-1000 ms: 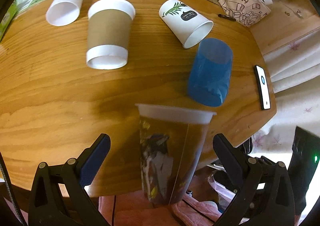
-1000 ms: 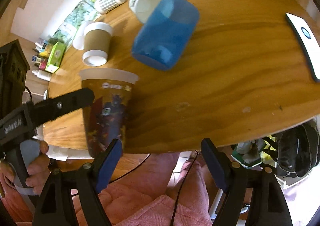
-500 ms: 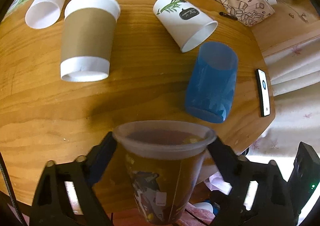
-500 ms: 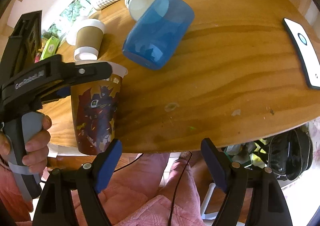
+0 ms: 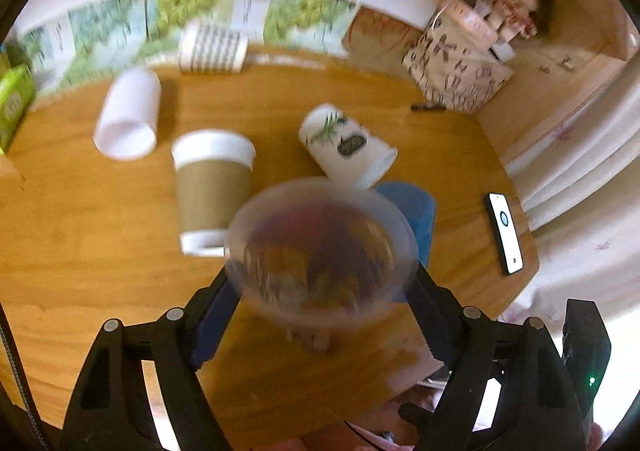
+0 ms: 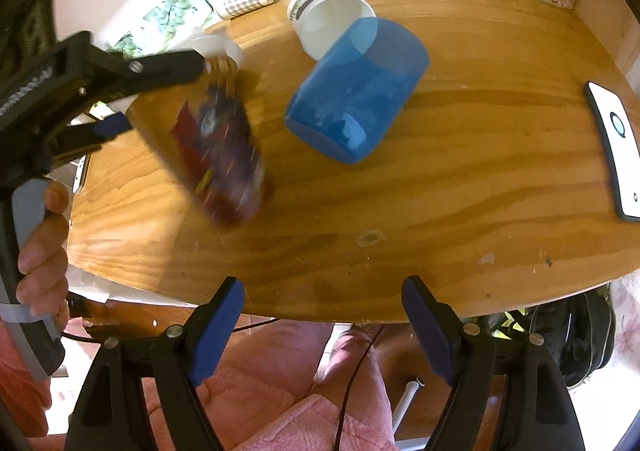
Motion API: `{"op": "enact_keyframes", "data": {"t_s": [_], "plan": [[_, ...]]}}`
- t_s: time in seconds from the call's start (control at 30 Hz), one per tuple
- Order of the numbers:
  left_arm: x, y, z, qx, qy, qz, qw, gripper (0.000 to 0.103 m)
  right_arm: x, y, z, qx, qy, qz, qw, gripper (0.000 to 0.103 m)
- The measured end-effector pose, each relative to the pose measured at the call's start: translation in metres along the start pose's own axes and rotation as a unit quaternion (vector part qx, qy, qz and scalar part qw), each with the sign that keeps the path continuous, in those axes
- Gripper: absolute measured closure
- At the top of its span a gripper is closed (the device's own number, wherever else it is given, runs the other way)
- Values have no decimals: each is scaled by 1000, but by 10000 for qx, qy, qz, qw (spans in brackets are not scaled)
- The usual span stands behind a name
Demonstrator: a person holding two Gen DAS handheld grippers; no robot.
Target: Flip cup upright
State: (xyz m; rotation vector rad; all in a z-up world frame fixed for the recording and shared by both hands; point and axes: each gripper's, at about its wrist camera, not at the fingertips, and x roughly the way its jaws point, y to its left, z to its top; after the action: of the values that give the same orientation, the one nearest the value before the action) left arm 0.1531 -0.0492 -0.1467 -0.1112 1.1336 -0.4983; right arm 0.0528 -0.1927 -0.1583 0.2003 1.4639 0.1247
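Note:
My left gripper is shut on a printed plastic cup, its open mouth turned toward the camera and blurred by motion. In the right wrist view the same cup hangs tilted above the wooden table, held near its rim by the left gripper, base pointing down and right. My right gripper is open and empty at the table's near edge. A blue cup lies on its side in the middle of the table.
Other cups lie on their sides: a brown-sleeved one, a white leaf-print one, a plain white one and a checked one. A phone lies at the right edge. A patterned bag stands at the back.
The left gripper has lifted the printed cup from the table's edge and tilted it, so its mouth now faces the left camera. The right gripper has barely moved.

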Motion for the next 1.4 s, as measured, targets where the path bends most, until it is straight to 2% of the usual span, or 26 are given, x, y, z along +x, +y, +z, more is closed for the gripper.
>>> {"op": "enact_keyframes", "data": {"t_s": [0.13, 0.3, 0.5, 0.9, 1.17, 1.4], "plan": [[-8, 2, -6, 52, -217, -27, 9997, 20, 1, 2, -2, -23, 15, -2, 10000, 21], [1, -4, -16, 169, -47, 54, 9998, 20, 5, -1, -6, 19, 68, -9, 10000, 21], [10, -3, -13, -86, 71, 8, 9999, 20, 9, -2, -10, 74, 125, -54, 9999, 21], [35, 2, 30, -449, 167, 85, 9988, 19, 14, -2, -6, 38, 158, -158, 9997, 21], [71, 15, 60, -742, 418, 247, 9961, 18, 11, -1, 6, -149, -99, -116, 9998, 21], [98, 30, 78, -1071, 732, 319, 9910, 18, 18, 3, 19, -254, -46, -260, 9993, 21]]}}
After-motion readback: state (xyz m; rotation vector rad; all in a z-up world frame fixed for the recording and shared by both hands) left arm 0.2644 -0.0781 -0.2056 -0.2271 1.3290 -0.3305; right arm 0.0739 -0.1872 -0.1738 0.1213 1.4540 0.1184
